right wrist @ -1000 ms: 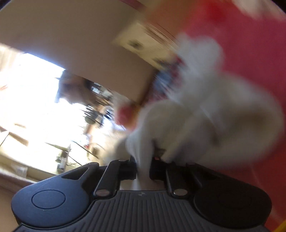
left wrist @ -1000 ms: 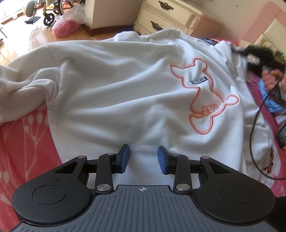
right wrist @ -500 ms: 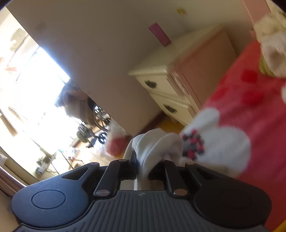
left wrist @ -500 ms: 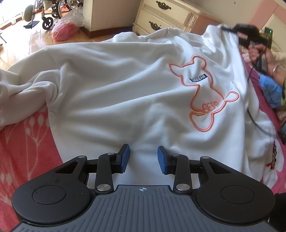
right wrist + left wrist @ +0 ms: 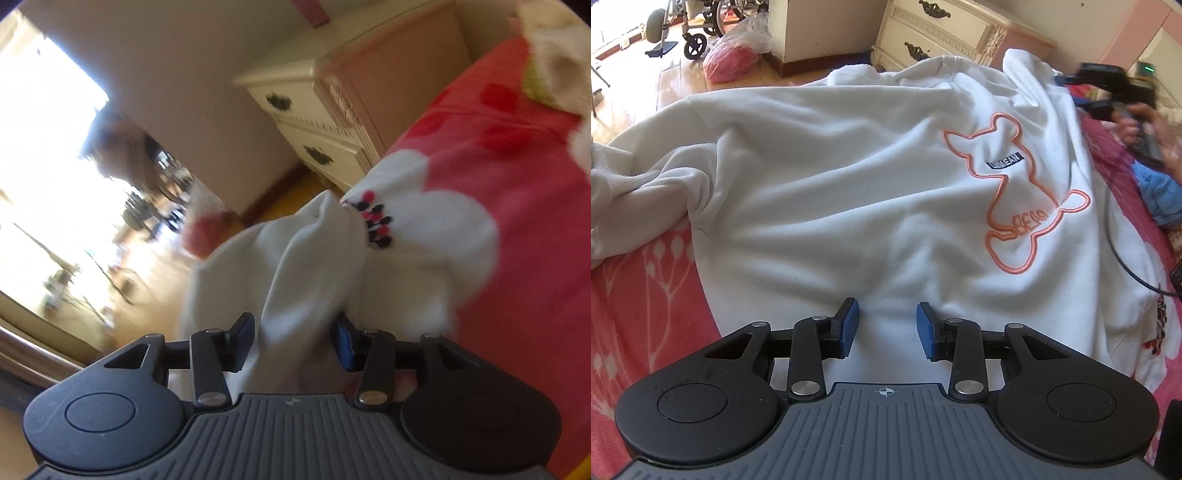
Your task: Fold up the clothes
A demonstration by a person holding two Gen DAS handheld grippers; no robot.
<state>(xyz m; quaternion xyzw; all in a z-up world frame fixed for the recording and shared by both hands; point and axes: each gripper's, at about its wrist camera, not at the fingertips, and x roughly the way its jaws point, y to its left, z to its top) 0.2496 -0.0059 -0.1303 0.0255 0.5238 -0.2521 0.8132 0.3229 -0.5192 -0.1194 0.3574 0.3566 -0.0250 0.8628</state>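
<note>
I am looking across a bed [image 5: 639,295] covered in a red blanket with white flower shapes, in a sunlit bedroom with a wooden floor. A cream chest of drawers [image 5: 938,33] with dark handles stands at the far edge of the bed, and a red bundle in a plastic bag [image 5: 731,62] lies on the floor beside a wheeled frame [image 5: 690,40].

The white sweatshirt [image 5: 831,192] lies spread flat over the bed, with an orange outline of a bear [image 5: 1019,192] on the side toward my right. One sleeve is bunched in a heap at the left edge of my left view.

My left gripper [image 5: 886,326] points steeply down at the near part of the sweatshirt. Its blue-padded fingers [image 5: 849,325] stand apart over the cloth with nothing pinched between them, so I read them as released.

In the left view, at the far right, a hand [image 5: 1145,129] holds my right gripper by the sweatshirt's far corner, blurred. From the right wrist view, the right gripper [image 5: 293,338] has a fold of the white cloth [image 5: 306,266] rising between its fingers [image 5: 242,334]. Those fingers are opening, and there is a gap on the left side, so the cloth is no longer pinched. This view is smeared, with a bright window on its left.
</note>
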